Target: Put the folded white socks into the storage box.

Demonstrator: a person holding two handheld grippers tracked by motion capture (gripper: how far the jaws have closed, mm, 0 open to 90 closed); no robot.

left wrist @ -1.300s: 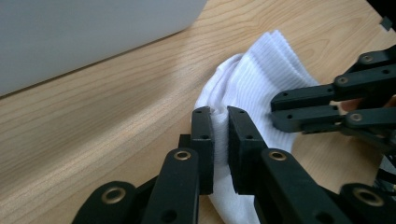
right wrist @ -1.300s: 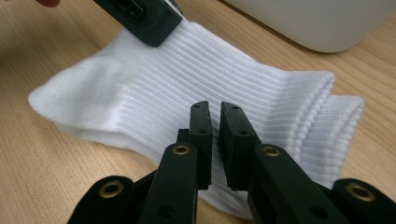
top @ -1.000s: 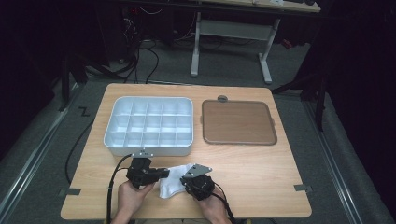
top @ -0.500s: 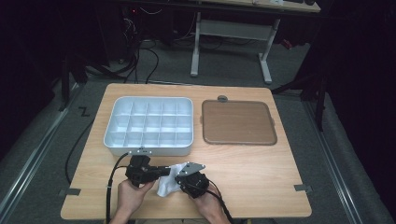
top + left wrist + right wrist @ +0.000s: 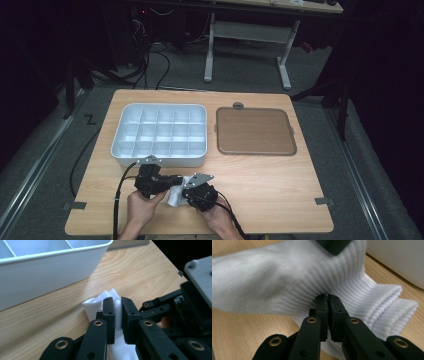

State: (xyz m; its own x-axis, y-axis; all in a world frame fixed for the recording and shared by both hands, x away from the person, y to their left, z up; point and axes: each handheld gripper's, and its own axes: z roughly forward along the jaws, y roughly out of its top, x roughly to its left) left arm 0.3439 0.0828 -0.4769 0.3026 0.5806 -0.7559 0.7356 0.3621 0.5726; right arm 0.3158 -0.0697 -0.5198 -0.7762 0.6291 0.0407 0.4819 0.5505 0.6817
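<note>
A white ribbed sock [image 5: 174,198] lies bunched near the table's front edge, between the two grippers. My left gripper [image 5: 171,182] reaches in from the left, and its jaws [image 5: 117,315] are shut on a fold of the sock [image 5: 96,303]. My right gripper [image 5: 188,194] comes in from the right, shut on the sock's fabric [image 5: 328,301] just behind the ribbed cuff [image 5: 382,307]. The tips of the two grippers stand very close together. A hand holds each gripper from below.
A white compartment tray [image 5: 161,157] stands just behind the grippers, its near wall [image 5: 50,275] close to the left jaws. A brown lid-like tray [image 5: 255,131] lies at the back right. Bare wood lies to the right of the hands.
The right gripper has shifted slightly left toward the left one, so less of the sock shows between them. Both grips have held.
</note>
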